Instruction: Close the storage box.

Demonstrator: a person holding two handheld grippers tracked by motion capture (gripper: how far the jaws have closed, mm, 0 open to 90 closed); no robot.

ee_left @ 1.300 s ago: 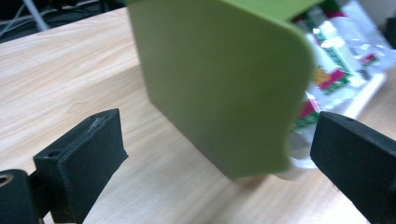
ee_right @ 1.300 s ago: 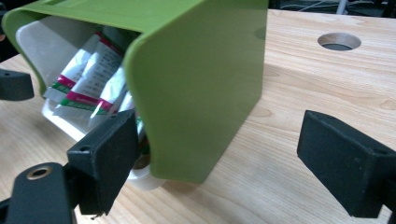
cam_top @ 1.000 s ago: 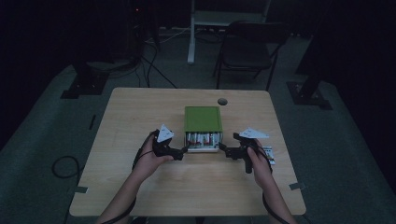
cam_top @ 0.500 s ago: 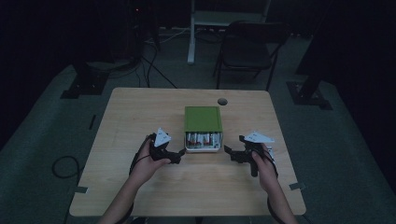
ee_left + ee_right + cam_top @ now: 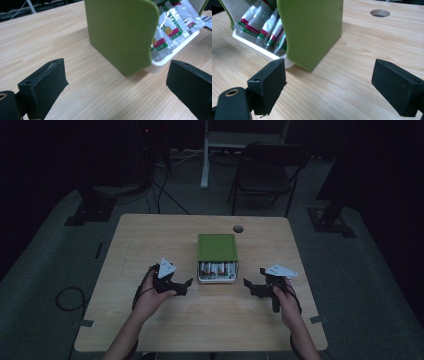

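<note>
A green box (image 5: 216, 247) lies on its side in the middle of the wooden table (image 5: 150, 240), its open end facing the person. Several silvery sachets with green and red print (image 5: 216, 269) sit in its white inner tray (image 5: 172, 57). My left gripper (image 5: 181, 286) is open on the table just left of the box's front corner, the green side wall (image 5: 120, 32) close ahead of it. My right gripper (image 5: 254, 287) is open a little right of the box, facing its other green wall (image 5: 312, 30) and the sachets (image 5: 262, 25).
A round cable hole (image 5: 238, 228) pierces the table behind the box, also near the right gripper's far side as the cable hole (image 5: 380, 12). A folding chair (image 5: 265, 175) and a white stand (image 5: 205, 155) are beyond the table on the dark floor.
Both grippers have drawn back from the box's front corners, outward and toward the person. The box has stayed in place.
</note>
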